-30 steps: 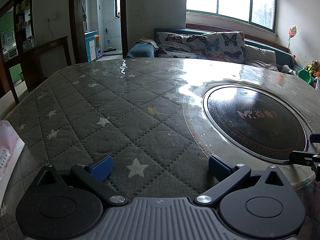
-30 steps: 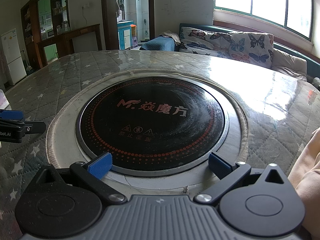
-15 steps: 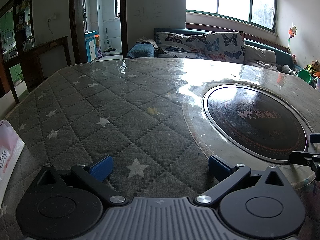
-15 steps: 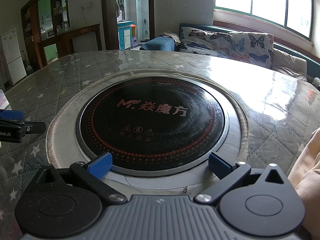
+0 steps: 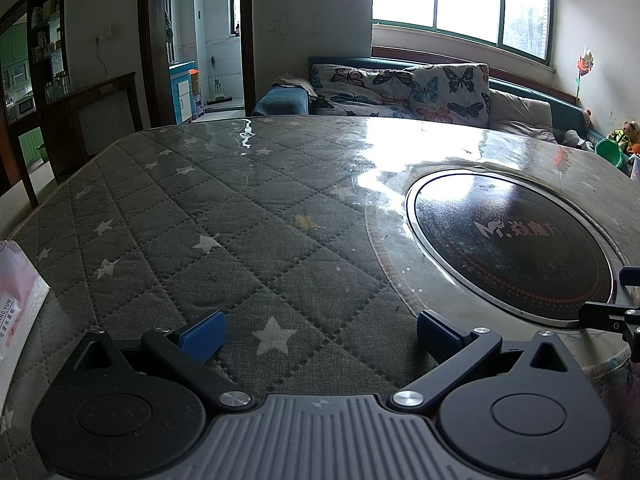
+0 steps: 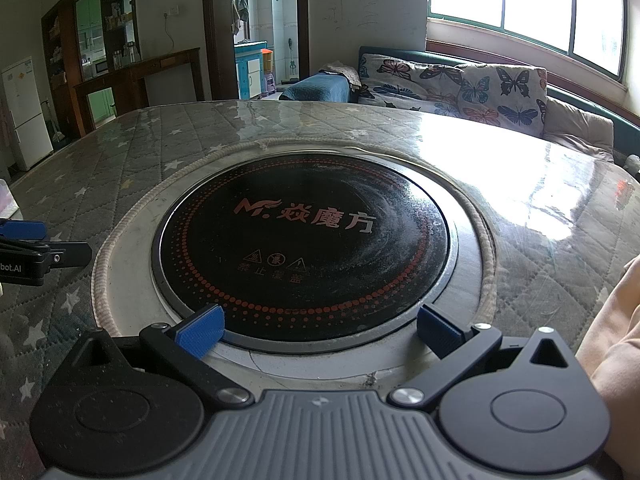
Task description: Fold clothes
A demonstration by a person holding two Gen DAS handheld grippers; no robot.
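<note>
My left gripper (image 5: 319, 332) is open over the grey quilted star-pattern table cover (image 5: 224, 240), with nothing between its blue pads. My right gripper (image 6: 320, 330) is also open and holds nothing; it hovers at the near rim of the round black cooktop (image 6: 304, 248) set into the table. A fold of peach fabric (image 6: 612, 340) shows at the right edge of the right wrist view, just right of that gripper. I cannot tell whether it is a garment or a sleeve. Each gripper shows in the other's view: the left gripper (image 6: 24, 248) and the right gripper (image 5: 616, 308).
A pink-and-white packet (image 5: 16, 308) lies at the table's left edge. The cooktop (image 5: 512, 248) takes up the right half of the table. Beyond the far edge stands a sofa with butterfly cushions (image 5: 400, 88). A white fridge (image 6: 24, 112) stands far left.
</note>
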